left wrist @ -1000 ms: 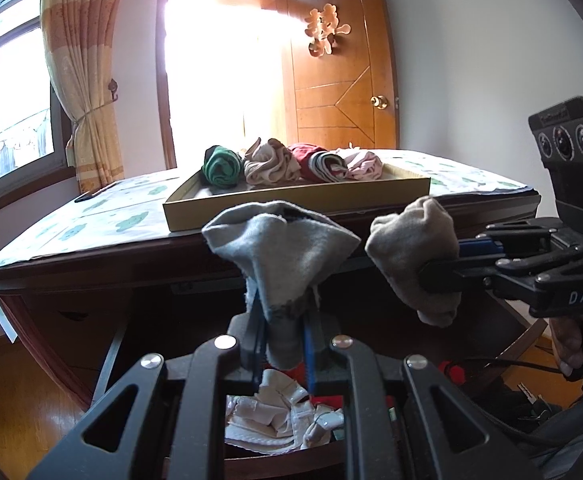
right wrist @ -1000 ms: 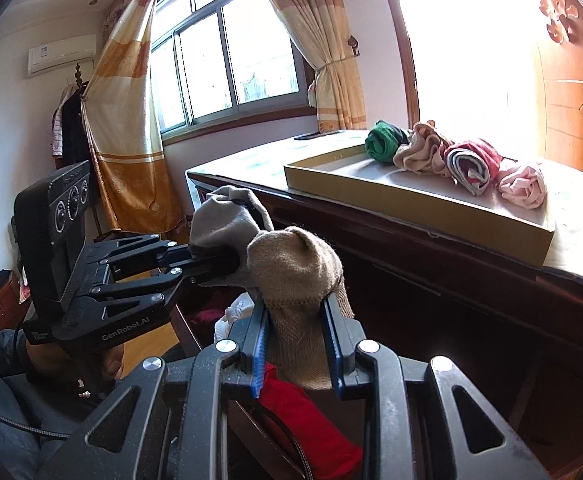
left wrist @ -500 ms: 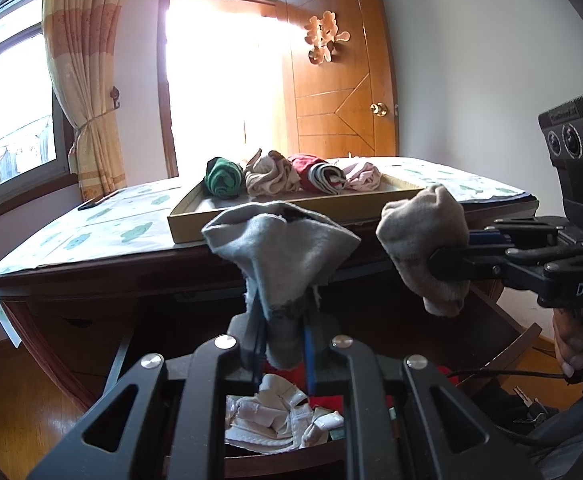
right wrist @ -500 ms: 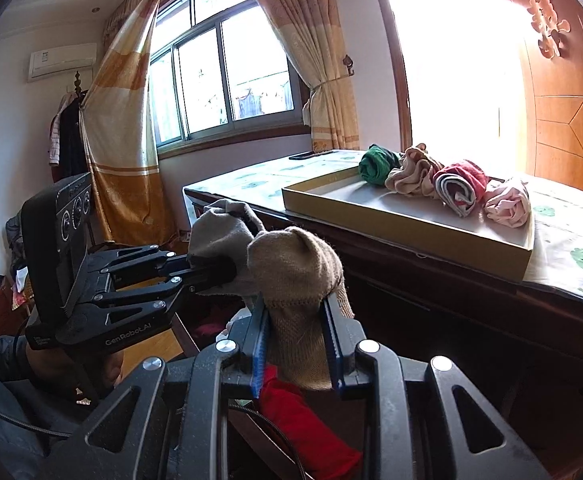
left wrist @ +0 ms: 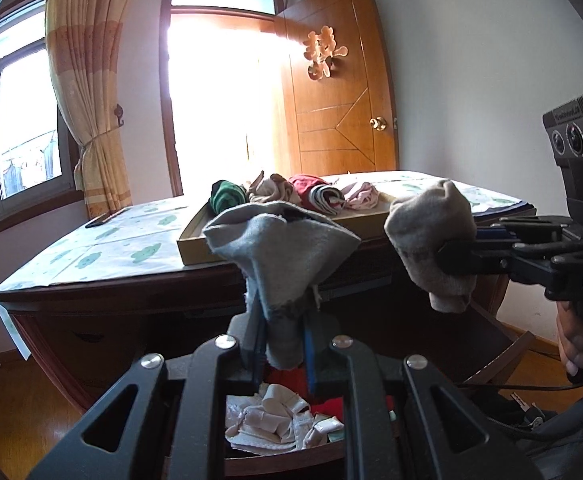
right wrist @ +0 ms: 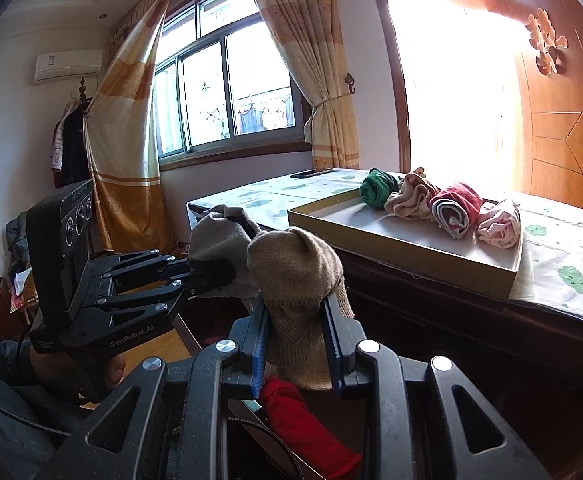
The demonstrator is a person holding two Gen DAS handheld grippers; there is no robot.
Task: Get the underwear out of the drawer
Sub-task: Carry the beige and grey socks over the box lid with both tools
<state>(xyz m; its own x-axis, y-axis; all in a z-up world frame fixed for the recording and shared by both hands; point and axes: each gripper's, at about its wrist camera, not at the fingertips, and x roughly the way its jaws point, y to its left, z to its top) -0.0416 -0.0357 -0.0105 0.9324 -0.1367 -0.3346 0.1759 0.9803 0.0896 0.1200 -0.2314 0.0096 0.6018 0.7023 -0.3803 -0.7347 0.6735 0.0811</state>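
Note:
My left gripper (left wrist: 281, 316) is shut on a grey piece of underwear (left wrist: 279, 248), which fans out above its fingers. My right gripper (right wrist: 297, 320) is shut on a beige knitted piece (right wrist: 295, 272). Both pieces hang in the air side by side in front of the wooden table, above the open drawer (left wrist: 491, 356). In the left wrist view the right gripper (left wrist: 451, 258) comes in from the right with the beige piece (left wrist: 431, 236). In the right wrist view the left gripper (right wrist: 219, 276) holds the grey piece (right wrist: 219, 232) at the left. White and red garments (left wrist: 279, 416) lie in the drawer.
A shallow cardboard tray (right wrist: 403, 246) sits on the table with several rolled garments: green (right wrist: 377, 188), tan, red-striped (right wrist: 455, 208) and pink. A patterned cloth (left wrist: 103, 248) covers the tabletop. A red cloth (right wrist: 303, 424) lies below my right gripper. A wooden door (left wrist: 339, 92) stands behind.
Both grippers have risen a little with their pieces, so the tabletop and tray sit lower in view. Grips are unchanged.

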